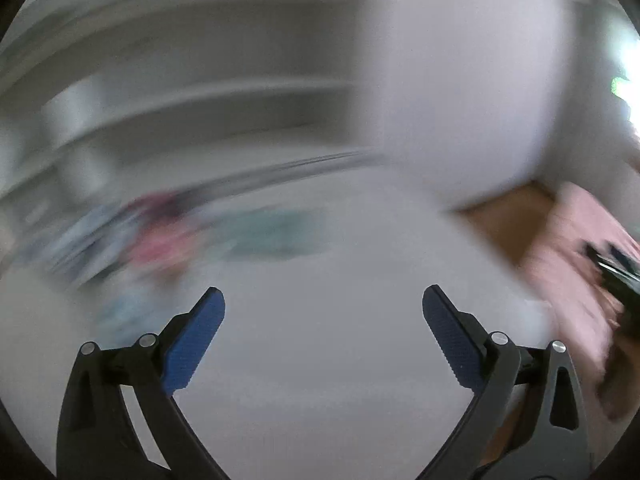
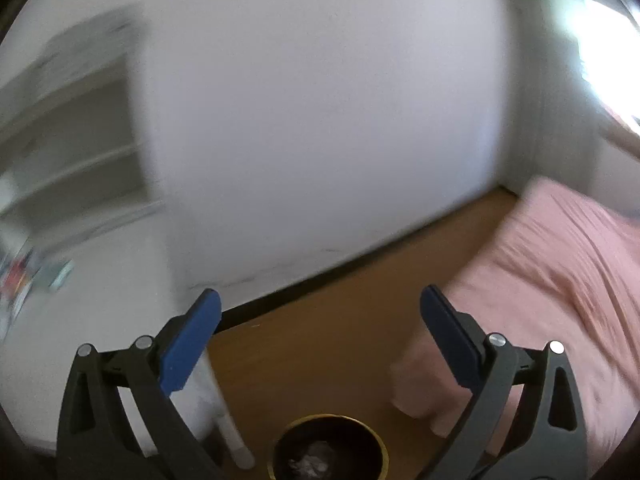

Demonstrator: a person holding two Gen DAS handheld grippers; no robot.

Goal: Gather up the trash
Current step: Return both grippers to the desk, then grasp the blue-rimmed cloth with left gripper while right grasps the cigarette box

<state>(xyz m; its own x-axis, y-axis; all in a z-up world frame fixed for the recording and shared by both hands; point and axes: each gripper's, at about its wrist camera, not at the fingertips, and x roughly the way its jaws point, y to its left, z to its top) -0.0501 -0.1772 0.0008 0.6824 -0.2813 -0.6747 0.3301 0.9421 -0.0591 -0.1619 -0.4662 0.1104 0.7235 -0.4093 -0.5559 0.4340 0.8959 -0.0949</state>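
My left gripper [image 1: 324, 300] stands open over a white table [image 1: 320, 360], nothing between its blue pads [image 1: 196, 340]. The view is heavily blurred; pink, teal and pale smears [image 1: 160, 240] lie on the table at the left, too blurred to name. My right gripper [image 2: 320, 300] is open and empty above a wooden floor [image 2: 328, 352]. Below it, at the bottom edge, a round dark bin with a gold rim [image 2: 330, 446] holds crumpled pale trash [image 2: 310, 462].
A pink bedspread [image 2: 540, 288] fills the right side. A white wall [image 2: 320, 120] rises ahead, with white shelves [image 2: 80, 140] at the left. The table's white leg [image 2: 228, 416] stands beside the bin. A bright window [image 2: 608, 52] glares at the upper right.
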